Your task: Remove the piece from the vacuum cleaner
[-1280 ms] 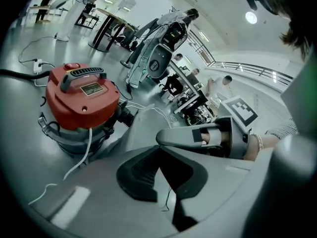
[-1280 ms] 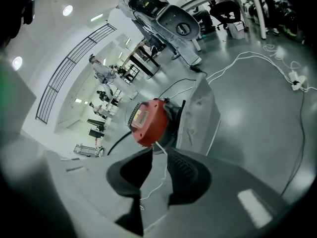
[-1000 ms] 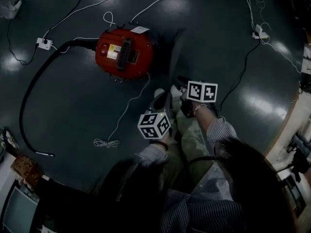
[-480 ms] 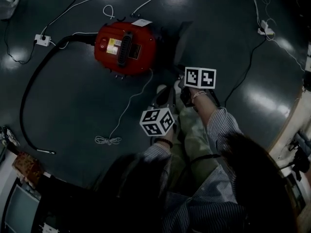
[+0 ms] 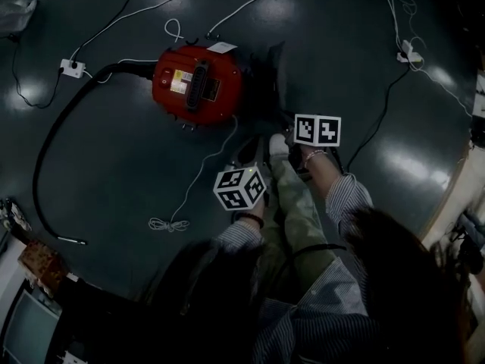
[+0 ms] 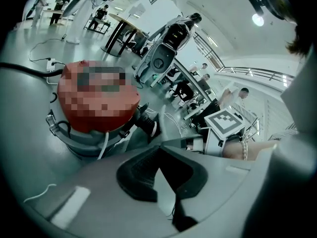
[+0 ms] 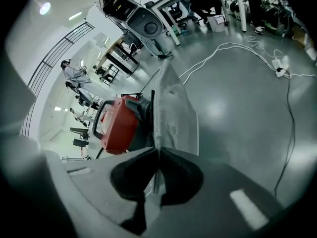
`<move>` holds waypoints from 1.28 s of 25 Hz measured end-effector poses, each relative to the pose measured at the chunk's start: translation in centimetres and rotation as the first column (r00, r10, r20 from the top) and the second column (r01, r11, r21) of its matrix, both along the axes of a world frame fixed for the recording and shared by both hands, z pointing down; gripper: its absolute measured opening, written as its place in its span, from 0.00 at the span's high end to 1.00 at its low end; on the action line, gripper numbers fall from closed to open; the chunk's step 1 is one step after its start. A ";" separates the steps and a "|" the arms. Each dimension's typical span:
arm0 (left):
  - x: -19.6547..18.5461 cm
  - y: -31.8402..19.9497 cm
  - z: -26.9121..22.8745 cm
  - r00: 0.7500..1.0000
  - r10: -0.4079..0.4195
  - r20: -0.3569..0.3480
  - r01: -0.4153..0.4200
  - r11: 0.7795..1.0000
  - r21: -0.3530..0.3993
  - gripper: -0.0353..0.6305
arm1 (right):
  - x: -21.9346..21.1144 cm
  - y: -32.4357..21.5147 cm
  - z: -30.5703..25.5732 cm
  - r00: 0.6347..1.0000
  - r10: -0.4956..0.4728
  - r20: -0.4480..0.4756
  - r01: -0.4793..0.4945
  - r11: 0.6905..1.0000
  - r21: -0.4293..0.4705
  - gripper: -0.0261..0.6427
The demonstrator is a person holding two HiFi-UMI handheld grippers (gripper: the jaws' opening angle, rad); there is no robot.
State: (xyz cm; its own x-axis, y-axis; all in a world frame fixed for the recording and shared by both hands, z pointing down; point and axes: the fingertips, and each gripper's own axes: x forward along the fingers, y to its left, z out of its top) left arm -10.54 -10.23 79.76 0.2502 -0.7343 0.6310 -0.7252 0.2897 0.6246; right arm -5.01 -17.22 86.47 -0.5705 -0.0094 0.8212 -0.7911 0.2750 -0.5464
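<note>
The red vacuum cleaner stands on the dark floor, and its black hose curves away to the left. A thin grey flat piece rises beside the red body. My right gripper is closing on it, and its pads press on the piece's near edge. In the head view its marker cube sits just right of the vacuum. My left gripper is open with nothing between its fingers. It points at the vacuum, and its cube sits below it.
White cords cross the floor, with a coiled end and power strips. The person's legs lie between the two grippers. Boxes sit at the lower left. Desks, machines and people stand far behind.
Both marker cubes have edged a little up the view toward the vacuum cleaner. The vacuum and hose lie as before.
</note>
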 end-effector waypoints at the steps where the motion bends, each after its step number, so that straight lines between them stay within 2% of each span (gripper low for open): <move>1: 0.1 -0.2 -0.3 1.000 0.002 0.002 -0.002 1.000 0.001 0.94 | 0.4 -0.2 -0.3 1.000 0.006 0.002 -0.006 1.000 0.000 0.93; 10: 1.7 -1.7 -3.0 0.999 0.039 0.009 -0.039 0.999 0.014 0.94 | 4.2 -0.6 -3.6 0.999 -0.001 0.049 0.001 1.000 -0.005 0.93; 18: 4.0 -2.1 -9.4 0.991 0.130 -0.022 -0.130 0.991 0.028 0.94 | 6.2 1.1 -13.1 0.991 0.019 0.129 -0.021 1.000 0.020 0.93; 21: 4.6 -2.1 -13.4 0.981 0.194 -0.017 -0.193 0.980 0.052 0.94 | 6.7 1.7 -17.8 0.986 0.022 0.163 -0.030 0.998 0.049 0.93; 25: 5.7 -1.3 -19.2 0.957 0.290 0.000 -0.289 0.955 0.073 0.94 | 7.8 2.9 -24.1 0.979 0.029 0.199 -0.046 0.996 0.082 0.93; 32: 7.9 -1.0 -27.1 0.930 0.366 0.015 -0.365 0.923 0.120 0.94 | 8.3 3.8 -33.0 0.962 -0.017 0.271 -0.036 0.981 0.188 0.93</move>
